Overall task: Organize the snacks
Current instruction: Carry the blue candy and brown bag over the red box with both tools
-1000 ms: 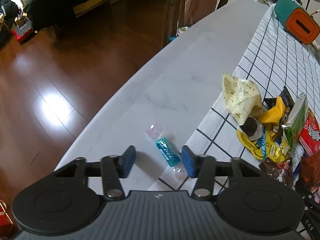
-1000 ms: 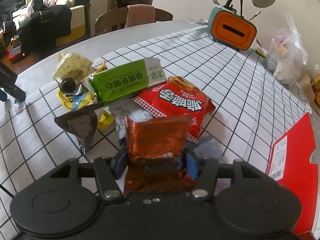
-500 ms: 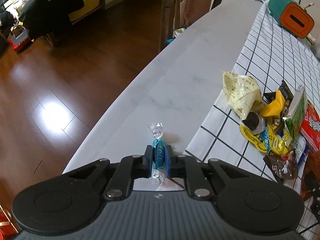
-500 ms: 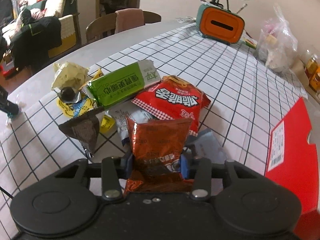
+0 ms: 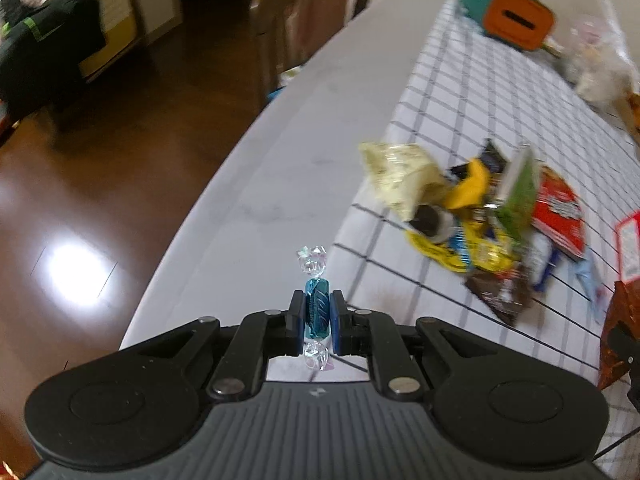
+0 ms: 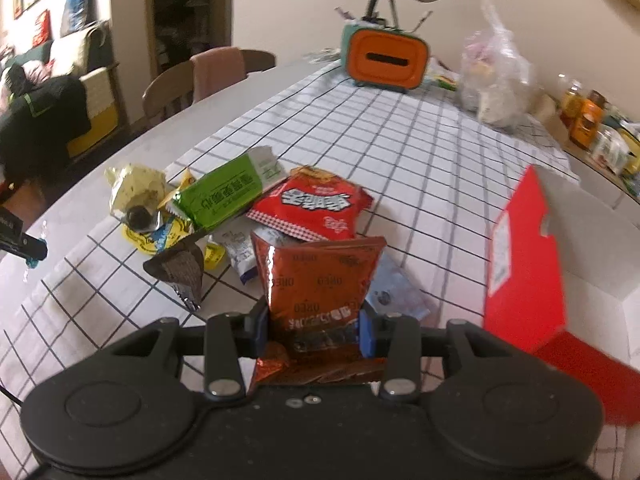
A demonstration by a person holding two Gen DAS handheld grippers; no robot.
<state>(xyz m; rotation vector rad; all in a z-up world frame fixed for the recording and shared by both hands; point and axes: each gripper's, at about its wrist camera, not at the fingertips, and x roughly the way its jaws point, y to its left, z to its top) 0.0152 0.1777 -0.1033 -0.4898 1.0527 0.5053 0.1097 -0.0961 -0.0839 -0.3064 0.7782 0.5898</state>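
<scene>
Across the bench (image 5: 280,184), half bare marble and half under a checked cloth (image 6: 400,152), a heap of snack packets (image 6: 240,208) near the cloth's left edge. At far right, an open red box (image 6: 524,256), standing just beside the right gripper (image 6: 316,332) and likely the place for sorted items. Clamped between the right fingers (image 6: 366,332), a brown Oreo packet (image 6: 320,280), upright, long axis pointing away from the camera, lifted above the pile. Pinched narrowly in the left gripper (image 5: 317,316), a blue wrapped candy (image 5: 317,308), long axis running straight ahead, twisted ends poking out front and back. Left gripper well apart from the box, close to the bench edge with floor (image 5: 100,200) beyond; open cloth between pile and box.
</scene>
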